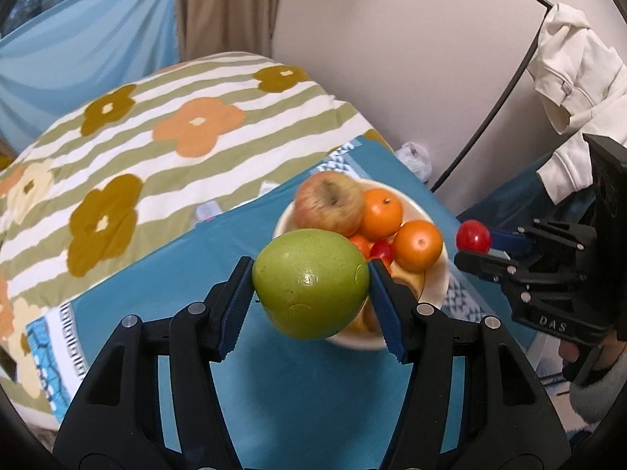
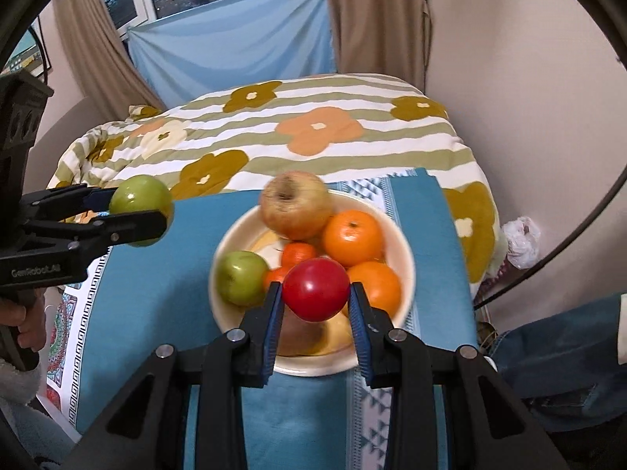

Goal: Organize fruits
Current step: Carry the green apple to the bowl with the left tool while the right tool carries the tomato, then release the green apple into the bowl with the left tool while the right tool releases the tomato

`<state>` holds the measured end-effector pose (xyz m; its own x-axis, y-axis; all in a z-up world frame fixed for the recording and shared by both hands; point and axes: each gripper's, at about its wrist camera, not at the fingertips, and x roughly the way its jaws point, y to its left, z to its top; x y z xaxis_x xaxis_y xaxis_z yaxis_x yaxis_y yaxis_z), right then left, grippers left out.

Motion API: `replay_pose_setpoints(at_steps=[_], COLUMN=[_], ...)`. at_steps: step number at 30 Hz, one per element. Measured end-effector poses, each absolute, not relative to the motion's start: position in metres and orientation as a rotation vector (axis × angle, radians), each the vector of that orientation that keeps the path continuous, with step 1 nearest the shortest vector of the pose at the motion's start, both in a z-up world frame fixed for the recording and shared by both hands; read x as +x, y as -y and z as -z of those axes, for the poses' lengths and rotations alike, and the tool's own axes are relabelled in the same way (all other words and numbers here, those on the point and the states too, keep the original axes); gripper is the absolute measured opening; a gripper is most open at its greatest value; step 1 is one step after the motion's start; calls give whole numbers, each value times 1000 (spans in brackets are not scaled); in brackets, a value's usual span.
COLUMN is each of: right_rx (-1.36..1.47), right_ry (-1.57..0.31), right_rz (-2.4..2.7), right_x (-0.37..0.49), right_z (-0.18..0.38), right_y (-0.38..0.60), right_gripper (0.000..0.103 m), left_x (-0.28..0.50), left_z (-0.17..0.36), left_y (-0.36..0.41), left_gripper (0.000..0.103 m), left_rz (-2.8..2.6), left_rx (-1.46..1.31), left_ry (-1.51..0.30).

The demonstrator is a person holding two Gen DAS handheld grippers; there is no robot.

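My left gripper is clamped on a green apple, pads at its widest girth, holding it up over the blue cloth just short of the bowl. It looks firm, fairly heavy and glossy, so I judge it could slide out if I tilt; the middle is the right place to pinch. My right gripper squeezes a small red fruit, likely a tomato, smooth and probably softer, so I would keep the pressure gentle. Below it the bowl already holds another green apple, oranges and a blemished apple piled high, leaving little room and a risk of knocking something loose. Farther off lie the flowered quilt and a curtain.
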<state>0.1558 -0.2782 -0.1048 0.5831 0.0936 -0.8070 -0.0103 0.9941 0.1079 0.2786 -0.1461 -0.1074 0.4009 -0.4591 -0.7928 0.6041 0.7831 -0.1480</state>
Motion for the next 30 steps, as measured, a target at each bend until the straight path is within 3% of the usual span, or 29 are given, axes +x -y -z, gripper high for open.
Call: replay_pose_setpoints(at_steps=[19,21,23,30], right_rx=[141,142,145,140], right_ry=[-1006,-1010,-1014,-1017], right_rz=[-59,-59,-60,-62], right_x=[155,156,155,152], right_z=[134,135,136,136], right_y=[335,336,337,334], right_gripper=[31,30,30,31], left_x=[284,284,284,287], left_z=[152,149,144,128], left_y=[247,250,248,215], left_gripper=[63,69,97,100], left_rz=[745,747,734,695], left_rx=[274,271,267,214], left_ry=[-1004,-996,-982,-959])
